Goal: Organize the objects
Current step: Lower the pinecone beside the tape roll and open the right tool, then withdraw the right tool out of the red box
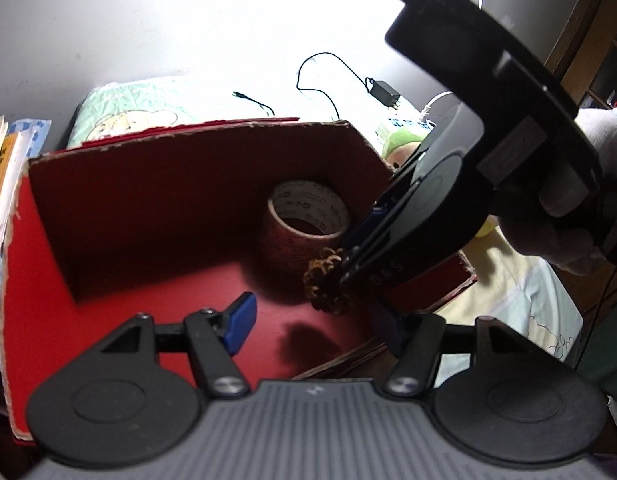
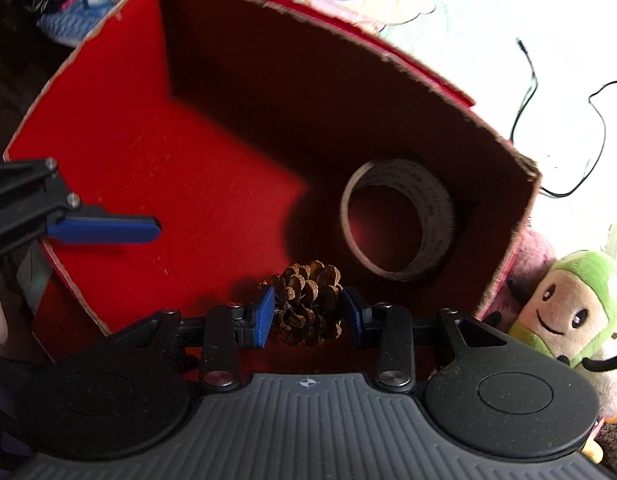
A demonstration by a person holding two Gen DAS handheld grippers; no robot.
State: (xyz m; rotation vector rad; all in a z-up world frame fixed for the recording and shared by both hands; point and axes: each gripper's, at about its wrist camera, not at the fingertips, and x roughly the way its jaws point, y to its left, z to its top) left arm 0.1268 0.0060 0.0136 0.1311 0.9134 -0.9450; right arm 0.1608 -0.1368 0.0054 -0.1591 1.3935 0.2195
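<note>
At the lower centre of the right wrist frame, the right tongs [image 2: 308, 314] pinch a pine cone [image 2: 306, 304] inside the red box [image 2: 120, 128] beside a tape roll [image 2: 400, 220]; light, stiff and brittle-scaled, it seems best gripped gently across its middle, while the left tongs [image 1: 320, 322] gape empty.

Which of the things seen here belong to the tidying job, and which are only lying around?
Part of the job:
- pine cone, between the right claw's blue pads
- red box, open
- roll of tape, inside the box
- left claw, open at the box

Lying about:
- plush toy, beside the box
- black cable on the bedding
- power adapter
</note>
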